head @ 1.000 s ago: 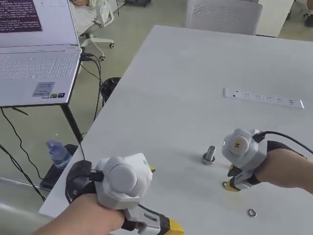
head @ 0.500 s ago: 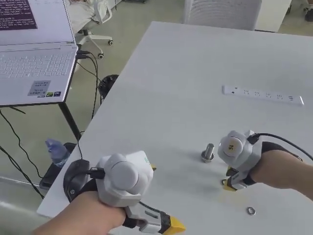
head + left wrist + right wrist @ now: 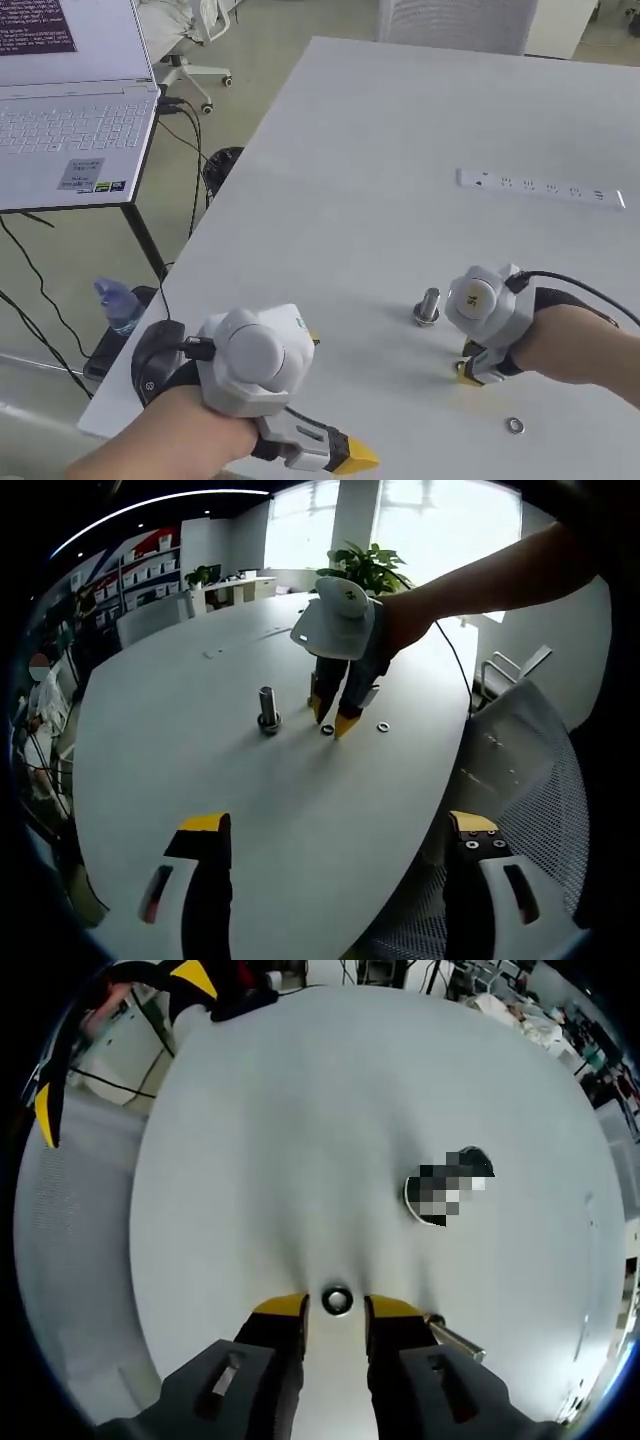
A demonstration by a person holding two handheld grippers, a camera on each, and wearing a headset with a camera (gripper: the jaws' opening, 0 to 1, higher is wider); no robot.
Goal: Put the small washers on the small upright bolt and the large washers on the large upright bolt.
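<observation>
Right tool point(image 3: 337, 1308) jaws apart, washer point(image 3: 338, 1300) sat between the tips | left tool point(image 3: 337, 822) apart too, idle | imo best bet was pinching its rim square

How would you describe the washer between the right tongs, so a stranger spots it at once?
On the white table, find the upright bolt. Beside it, the right tongs straddle one washer; the other washer lies alone, farther from the bolt.

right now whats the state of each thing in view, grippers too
right gripper: open, tips down at the table
left gripper: open, empty
bolt: upright on the table
first washer: flat, between right gripper's tips, not gripped
second washer: flat, loose
laptop: open, screen lit
</observation>
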